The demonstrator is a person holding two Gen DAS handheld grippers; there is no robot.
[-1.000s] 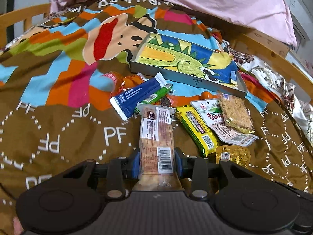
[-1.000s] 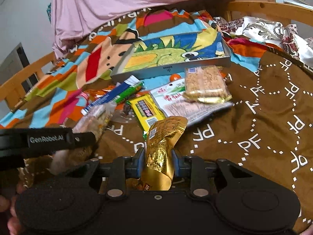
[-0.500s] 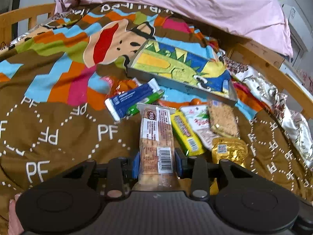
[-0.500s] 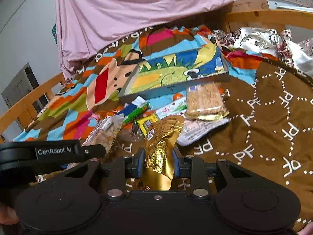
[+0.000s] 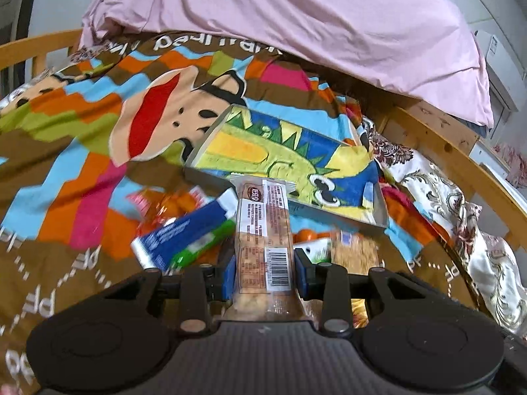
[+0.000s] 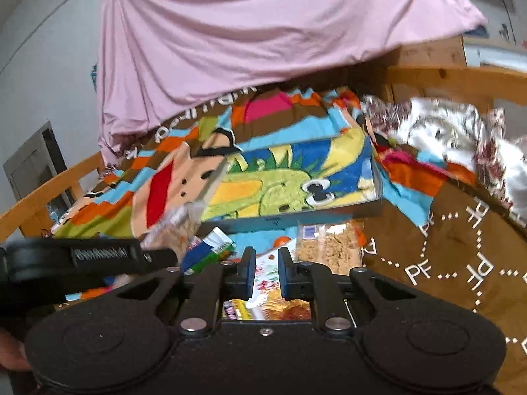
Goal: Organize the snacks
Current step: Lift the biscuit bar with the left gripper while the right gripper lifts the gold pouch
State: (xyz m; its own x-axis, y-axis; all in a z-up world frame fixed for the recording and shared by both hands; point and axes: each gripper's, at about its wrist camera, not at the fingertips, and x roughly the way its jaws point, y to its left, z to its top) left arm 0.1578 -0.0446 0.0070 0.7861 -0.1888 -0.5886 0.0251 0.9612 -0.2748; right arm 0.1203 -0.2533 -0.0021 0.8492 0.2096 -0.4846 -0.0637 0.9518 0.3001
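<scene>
My left gripper [image 5: 263,275] is shut on a long clear snack bar [image 5: 263,223] with a barcode label, which points toward the dinosaur-print box [image 5: 204,176]. From the right wrist view, that gripper [image 6: 98,256] and its blurred bar [image 6: 174,230] sit at the left, near the box [image 6: 280,219]. My right gripper [image 6: 266,253] has its fingers close together. The gold packet [image 6: 286,309] shows only low between the finger roots; nothing rises above the tips. More snacks lie before the box: a blue packet [image 5: 178,233], a crumbly biscuit pack [image 6: 329,247] and a yellow packet [image 6: 235,309].
Everything rests on a bright cartoon blanket [image 5: 82,164] on a bed. A pink sheet [image 5: 296,16] hangs behind the box. A wooden rail [image 5: 444,151] and floral cloth [image 5: 444,197] bound the right side. Orange sweets [image 5: 178,204] lie left of the blue packet.
Both grippers rose and moved toward the box, so the loose snacks slid lower in both views. The gold packet's top, upright between the right fingers before, has dropped from sight.
</scene>
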